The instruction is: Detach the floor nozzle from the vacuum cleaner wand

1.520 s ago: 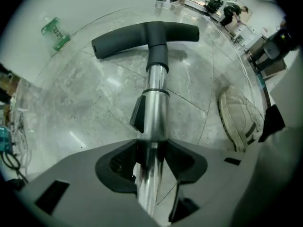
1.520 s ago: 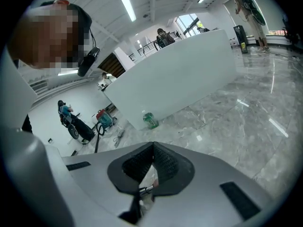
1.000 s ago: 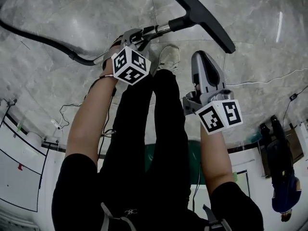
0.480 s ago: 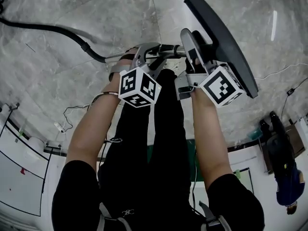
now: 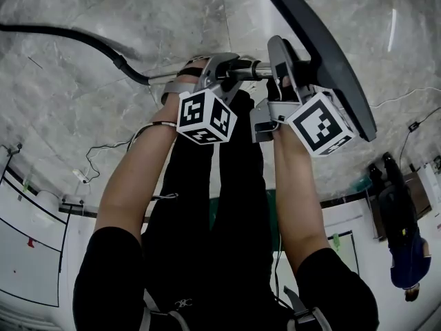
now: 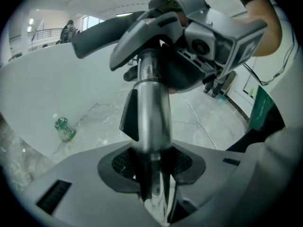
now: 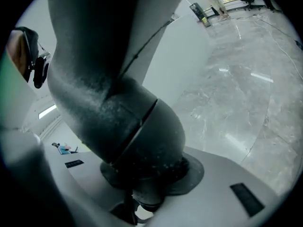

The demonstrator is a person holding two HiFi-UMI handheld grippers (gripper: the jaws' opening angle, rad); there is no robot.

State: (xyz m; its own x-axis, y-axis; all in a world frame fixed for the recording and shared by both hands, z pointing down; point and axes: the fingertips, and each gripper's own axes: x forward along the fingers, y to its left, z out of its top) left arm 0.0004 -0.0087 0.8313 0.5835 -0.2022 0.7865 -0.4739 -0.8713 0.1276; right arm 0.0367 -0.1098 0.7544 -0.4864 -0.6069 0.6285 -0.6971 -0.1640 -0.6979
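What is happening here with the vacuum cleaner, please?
A person is working with a handheld tool in each hand. The jaws of the left tool have just been closing on the metal wand, those of the right tool on the neck of the floor nozzle, which is raised off the floor. The two do not look separated yet.

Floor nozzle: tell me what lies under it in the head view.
Under the raised floor nozzle lies grey marble floor, with a thin white cable at its right. The strip directly beneath is covered by the nozzle.
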